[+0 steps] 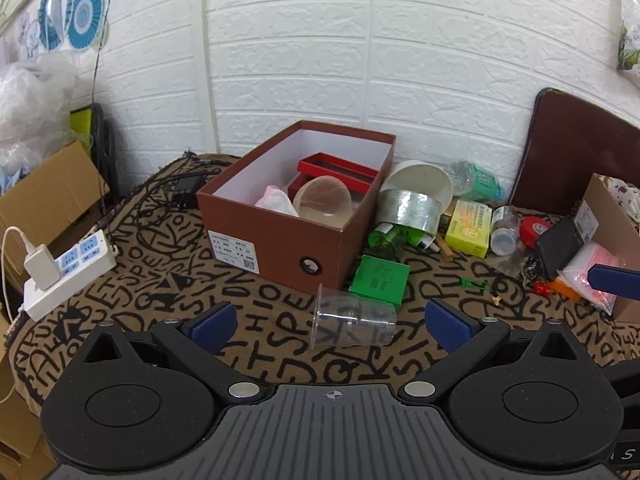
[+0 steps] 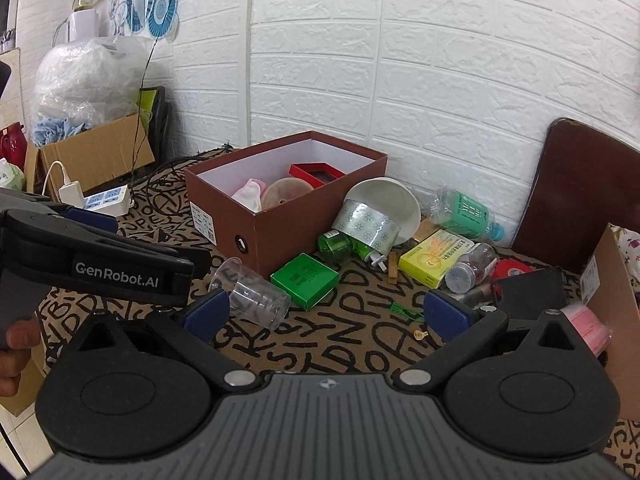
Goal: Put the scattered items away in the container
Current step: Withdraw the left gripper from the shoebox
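Note:
A brown shoebox (image 1: 280,240) (image 2: 280,236) stands open on the patterned cloth, holding a red box (image 1: 336,168), a clear round lid (image 1: 322,200) and a pink cloth (image 1: 276,198). A clear plastic cup (image 1: 354,322) (image 2: 252,294) lies on its side in front of the box. My left gripper (image 1: 336,322) is open, its fingers either side of the cup and just short of it. My right gripper (image 2: 326,316) is open and empty above the cloth. A green box (image 1: 380,280) (image 2: 306,280), tape roll (image 1: 408,208) (image 2: 368,226), white bowl (image 2: 384,204) and yellow box (image 1: 470,226) (image 2: 436,256) lie to the right of the shoebox.
A white power strip (image 1: 68,276) (image 2: 106,200) with a charger lies at the left. A green bottle (image 2: 342,242), a plastic water bottle (image 2: 464,214), a small jar (image 2: 472,266), red tape (image 1: 534,230) and a black phone (image 1: 558,246) crowd the right. A cardboard box (image 2: 616,292) stands at far right.

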A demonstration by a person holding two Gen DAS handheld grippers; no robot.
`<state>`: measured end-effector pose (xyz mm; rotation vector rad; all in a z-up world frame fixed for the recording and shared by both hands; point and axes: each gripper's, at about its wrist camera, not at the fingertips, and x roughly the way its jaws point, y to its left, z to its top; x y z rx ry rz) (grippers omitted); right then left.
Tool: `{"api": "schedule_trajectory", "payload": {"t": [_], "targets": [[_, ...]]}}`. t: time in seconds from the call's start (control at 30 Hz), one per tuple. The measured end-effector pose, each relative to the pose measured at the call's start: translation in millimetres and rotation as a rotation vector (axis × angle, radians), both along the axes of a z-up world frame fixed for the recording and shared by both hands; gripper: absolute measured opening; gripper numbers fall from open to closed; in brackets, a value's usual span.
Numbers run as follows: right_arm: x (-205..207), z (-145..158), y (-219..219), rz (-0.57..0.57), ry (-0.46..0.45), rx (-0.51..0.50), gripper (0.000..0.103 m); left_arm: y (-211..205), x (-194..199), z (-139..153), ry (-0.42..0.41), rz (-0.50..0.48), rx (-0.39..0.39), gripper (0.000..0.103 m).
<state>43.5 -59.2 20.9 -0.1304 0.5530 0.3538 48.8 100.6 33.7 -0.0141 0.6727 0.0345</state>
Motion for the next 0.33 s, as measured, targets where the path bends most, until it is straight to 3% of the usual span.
{"api": "schedule_trajectory", "payload": {"t": [0.33], "targets": [[1.5,-1.4,-4.3,-0.015,0.013,0.014,0.103,-5.9,0.2,0.7,-0.009,-0.026,-0.013,0.103]]}}
